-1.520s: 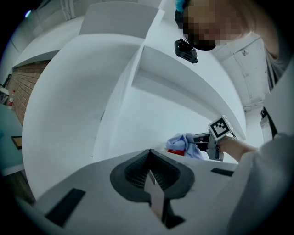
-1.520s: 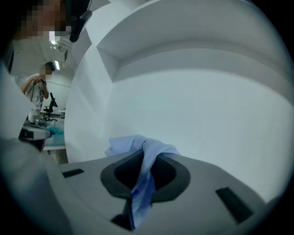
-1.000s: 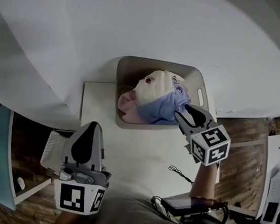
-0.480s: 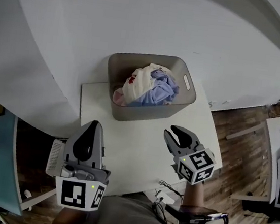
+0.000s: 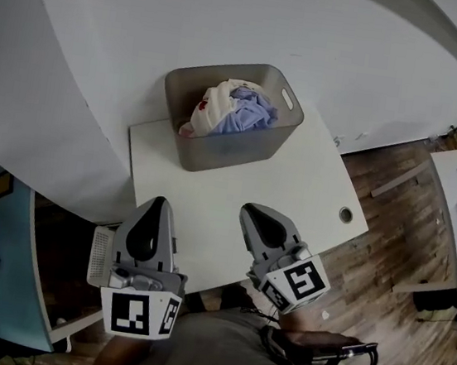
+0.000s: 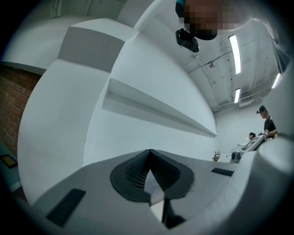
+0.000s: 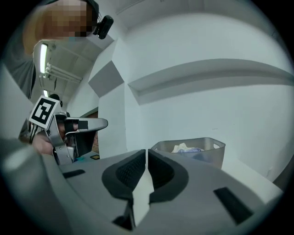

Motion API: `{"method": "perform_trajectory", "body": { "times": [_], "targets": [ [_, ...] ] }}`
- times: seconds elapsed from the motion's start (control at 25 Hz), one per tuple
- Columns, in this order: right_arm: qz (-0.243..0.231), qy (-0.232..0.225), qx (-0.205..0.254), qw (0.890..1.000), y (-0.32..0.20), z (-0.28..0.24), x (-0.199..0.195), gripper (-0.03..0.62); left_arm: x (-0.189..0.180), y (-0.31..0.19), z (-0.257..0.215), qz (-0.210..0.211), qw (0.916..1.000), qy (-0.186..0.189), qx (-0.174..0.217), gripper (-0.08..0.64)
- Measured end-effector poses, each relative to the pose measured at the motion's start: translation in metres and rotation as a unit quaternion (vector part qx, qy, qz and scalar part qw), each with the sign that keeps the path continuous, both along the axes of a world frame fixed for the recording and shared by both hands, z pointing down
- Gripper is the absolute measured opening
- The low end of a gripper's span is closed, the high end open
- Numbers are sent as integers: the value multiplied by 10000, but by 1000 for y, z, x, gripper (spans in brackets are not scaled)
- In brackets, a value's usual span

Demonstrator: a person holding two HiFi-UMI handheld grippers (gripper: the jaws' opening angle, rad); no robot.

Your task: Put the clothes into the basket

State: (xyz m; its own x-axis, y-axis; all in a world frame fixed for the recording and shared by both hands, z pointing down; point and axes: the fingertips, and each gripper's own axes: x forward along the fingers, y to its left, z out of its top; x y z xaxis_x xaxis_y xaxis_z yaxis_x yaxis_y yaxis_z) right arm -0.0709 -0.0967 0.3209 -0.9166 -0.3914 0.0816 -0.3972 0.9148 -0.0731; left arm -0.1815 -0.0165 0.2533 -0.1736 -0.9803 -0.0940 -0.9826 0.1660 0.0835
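Looking down in the head view, the grey basket (image 5: 233, 149) sits at the far end of the white table (image 5: 310, 197), with the clothes (image 5: 231, 109) piled inside it. The left gripper (image 5: 155, 205) and right gripper (image 5: 251, 215) hover side by side near the table's front edge, well apart from the basket. The left gripper view shows its jaws pressed together, empty. The right gripper view shows jaws that have just been closing and now meet on nothing, with the basket ahead.
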Motion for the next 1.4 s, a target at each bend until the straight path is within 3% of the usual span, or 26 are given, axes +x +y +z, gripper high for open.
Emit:
{"method": "perform_trajectory", "body": {
  "times": [0.2, 0.28, 0.68, 1.4],
  "targets": [
    [13, -29, 848, 9964, 8, -34, -3, 14, 17, 0, -7, -138, 9997, -169, 53, 8],
    [-49, -136, 966, 9952, 10, -43, -1, 11, 27, -4, -11, -170, 9995, -244, 54, 8],
    [-296, -378, 963, 9942, -11, -53, 33, 8, 82, -33, -21, -206, 9985, -492, 86, 8],
    [-477, -556, 759, 9944, -38, -51, 55, 8, 107, -56, -18, -378, 9972, -628, -131, 8]
  ]
}}
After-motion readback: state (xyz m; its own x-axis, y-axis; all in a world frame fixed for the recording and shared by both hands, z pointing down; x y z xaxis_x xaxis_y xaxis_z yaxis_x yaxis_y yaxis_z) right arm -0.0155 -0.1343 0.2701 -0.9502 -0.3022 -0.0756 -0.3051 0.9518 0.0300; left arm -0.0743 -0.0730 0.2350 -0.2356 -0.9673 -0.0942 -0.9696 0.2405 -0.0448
